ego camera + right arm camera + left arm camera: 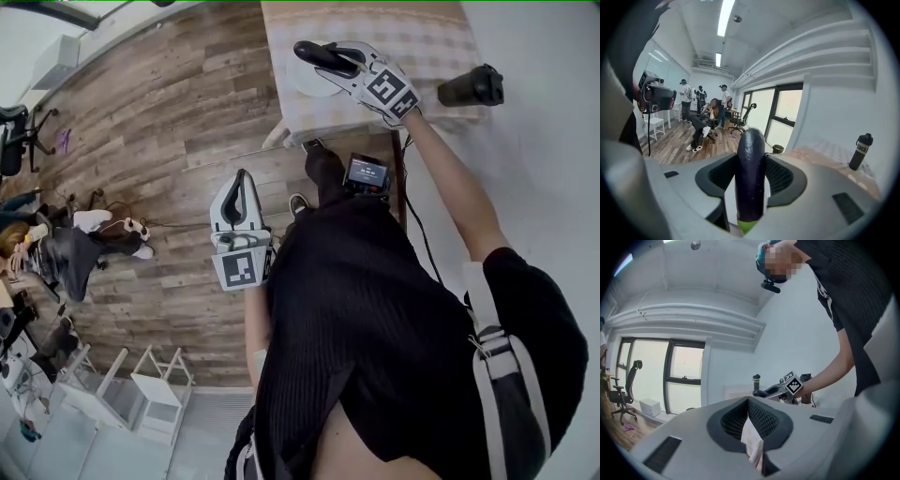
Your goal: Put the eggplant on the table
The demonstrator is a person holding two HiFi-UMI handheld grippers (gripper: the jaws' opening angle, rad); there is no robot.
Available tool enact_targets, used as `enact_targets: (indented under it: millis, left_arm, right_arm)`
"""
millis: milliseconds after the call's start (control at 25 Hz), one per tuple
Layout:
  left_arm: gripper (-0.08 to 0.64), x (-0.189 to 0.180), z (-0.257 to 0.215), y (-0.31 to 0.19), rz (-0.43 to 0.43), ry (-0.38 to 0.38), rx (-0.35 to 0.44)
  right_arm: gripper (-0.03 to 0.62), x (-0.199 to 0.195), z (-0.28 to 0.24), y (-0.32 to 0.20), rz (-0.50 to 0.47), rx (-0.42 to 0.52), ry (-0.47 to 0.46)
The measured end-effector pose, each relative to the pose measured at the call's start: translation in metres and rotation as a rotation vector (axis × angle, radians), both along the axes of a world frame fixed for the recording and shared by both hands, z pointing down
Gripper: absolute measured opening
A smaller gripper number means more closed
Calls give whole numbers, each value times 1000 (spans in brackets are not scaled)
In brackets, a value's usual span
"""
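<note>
The fingers of the right gripper pinch the eggplant lengthwise, green cap inward. In the head view, it hangs over the table. In the left gripper view, the left gripper has its 2 fingers pressed together. The glossy skin looks slippery and the flesh firm and light, so mid-body seems the best hold.

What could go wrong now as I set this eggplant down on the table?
1. The eggplant sticks out past the right gripper's jaws, so its tip may hit the table first and twist in the grip.
2. It is round and smooth, so if released near the table's edge it could roll off.
3. The bottle stands upright on the same table. A wide swing might knock it over.
</note>
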State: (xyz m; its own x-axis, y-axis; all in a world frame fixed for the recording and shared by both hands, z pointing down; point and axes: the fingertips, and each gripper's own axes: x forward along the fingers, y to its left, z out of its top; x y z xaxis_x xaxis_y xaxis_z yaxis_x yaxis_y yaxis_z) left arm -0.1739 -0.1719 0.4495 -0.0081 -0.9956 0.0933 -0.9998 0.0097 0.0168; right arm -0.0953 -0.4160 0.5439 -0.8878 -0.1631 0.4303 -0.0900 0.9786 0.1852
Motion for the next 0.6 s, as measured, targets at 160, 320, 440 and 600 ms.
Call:
enact_targets:
  millis: [160,320,440,600]
  left_arm:
    - [-9,-1,8,0,-4,9,-7]
    - [-9,-1,12,1,-3,17,-14]
    - [-9,-2,14,2,-3,16,-13]
    - [-9,-4,15,2,-3,14,-24]
  right_arm:
    - [201,-3,21,-4,-16,-17,52]
    - [201,-6,40,-5,-29,-20,101]
    - [201,-6,51,-5,-34,-36,124]
    - [201,-5,68,-4,-33,-56,166]
